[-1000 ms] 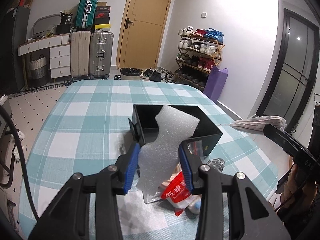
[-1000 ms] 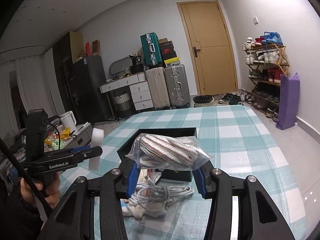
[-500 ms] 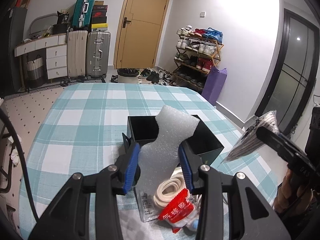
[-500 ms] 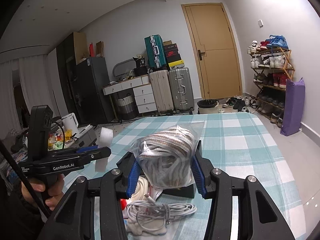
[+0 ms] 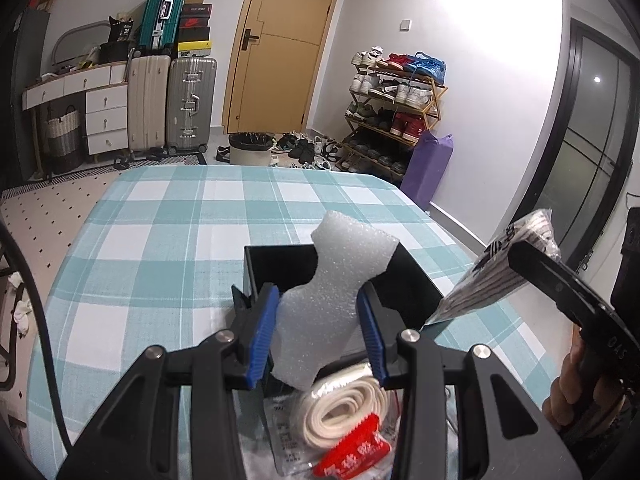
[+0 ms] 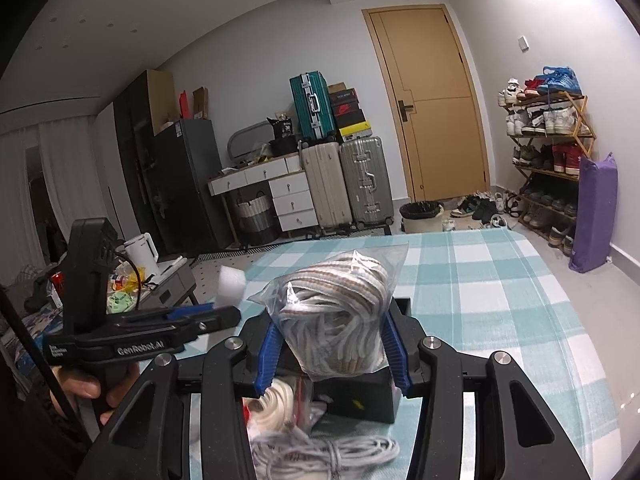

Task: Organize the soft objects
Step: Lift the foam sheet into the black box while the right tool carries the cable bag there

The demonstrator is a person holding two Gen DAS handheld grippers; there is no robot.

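My left gripper (image 5: 320, 332) is shut on a white foam piece (image 5: 332, 300) and holds it above the near edge of an open black box (image 5: 404, 280) on the checked table. My right gripper (image 6: 332, 344) is shut on a clear bag of striped laces (image 6: 340, 312), raised above the same black box (image 6: 360, 396). The bag of laces also shows at the right of the left wrist view (image 5: 504, 268). The foam piece shows in the right wrist view (image 6: 231, 286), held by the left gripper (image 6: 224, 312).
Below the grippers lie a bag with a white rolled band (image 5: 340, 408), a red packet (image 5: 352, 452) and a grey coiled cable (image 6: 328, 452). The teal checked tablecloth (image 5: 160, 240) stretches beyond the box. Suitcases, a door and a shoe rack stand behind.
Both grippers have lifted their loads higher and pulled back a little. The bag of laces has swung upright in the right gripper, and the box sits lower in view.
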